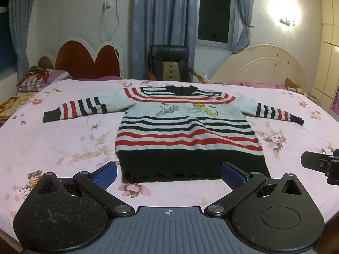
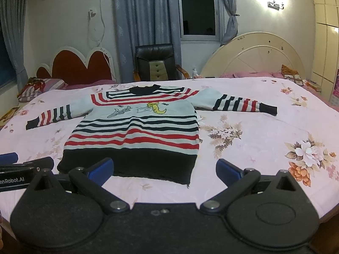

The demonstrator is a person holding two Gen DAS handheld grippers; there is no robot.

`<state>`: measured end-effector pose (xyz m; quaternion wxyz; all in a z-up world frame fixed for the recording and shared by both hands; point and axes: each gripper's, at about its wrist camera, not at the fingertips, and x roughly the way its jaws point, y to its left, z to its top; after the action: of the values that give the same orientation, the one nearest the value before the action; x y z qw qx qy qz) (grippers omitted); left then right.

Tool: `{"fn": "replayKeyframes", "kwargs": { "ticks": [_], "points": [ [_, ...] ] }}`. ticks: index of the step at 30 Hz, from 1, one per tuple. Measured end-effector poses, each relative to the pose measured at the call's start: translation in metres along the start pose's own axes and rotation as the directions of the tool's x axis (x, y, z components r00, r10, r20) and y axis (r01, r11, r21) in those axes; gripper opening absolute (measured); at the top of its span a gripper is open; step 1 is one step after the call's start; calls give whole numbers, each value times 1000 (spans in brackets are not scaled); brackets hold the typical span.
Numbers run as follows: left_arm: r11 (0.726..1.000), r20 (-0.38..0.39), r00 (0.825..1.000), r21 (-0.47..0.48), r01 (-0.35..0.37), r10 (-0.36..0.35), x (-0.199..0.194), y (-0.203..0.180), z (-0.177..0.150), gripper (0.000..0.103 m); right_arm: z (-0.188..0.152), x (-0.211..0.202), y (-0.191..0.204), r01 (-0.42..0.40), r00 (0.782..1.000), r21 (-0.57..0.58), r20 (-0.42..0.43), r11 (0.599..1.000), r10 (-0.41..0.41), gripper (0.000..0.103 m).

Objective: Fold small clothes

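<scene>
Lying flat, striped sweater (image 1: 186, 131), hem nearest, far collar indistinct

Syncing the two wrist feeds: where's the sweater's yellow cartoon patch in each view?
Left wrist: yellow patch sits right of picture centre, on the white chest band of the sweater, right of the grey figure.
Right wrist: yellow patch sits just left of picture centre, upper middle, again right of the grey figure.
Shared landmark: the black chair behind the bed, straight above the collar in both.
</scene>
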<state>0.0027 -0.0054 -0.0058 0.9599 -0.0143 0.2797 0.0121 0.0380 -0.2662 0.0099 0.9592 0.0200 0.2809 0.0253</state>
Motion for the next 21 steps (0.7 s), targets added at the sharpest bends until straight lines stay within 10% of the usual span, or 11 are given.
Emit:
{"fn": "replayKeyframes", "kwargs": {
  "ticks": [21],
  "points": [
    [1000,-1,1000,2,-4,4,0,2,2,103,3,-1,5,-5,1000,-5,3,1000,5,102]
  ]
}}
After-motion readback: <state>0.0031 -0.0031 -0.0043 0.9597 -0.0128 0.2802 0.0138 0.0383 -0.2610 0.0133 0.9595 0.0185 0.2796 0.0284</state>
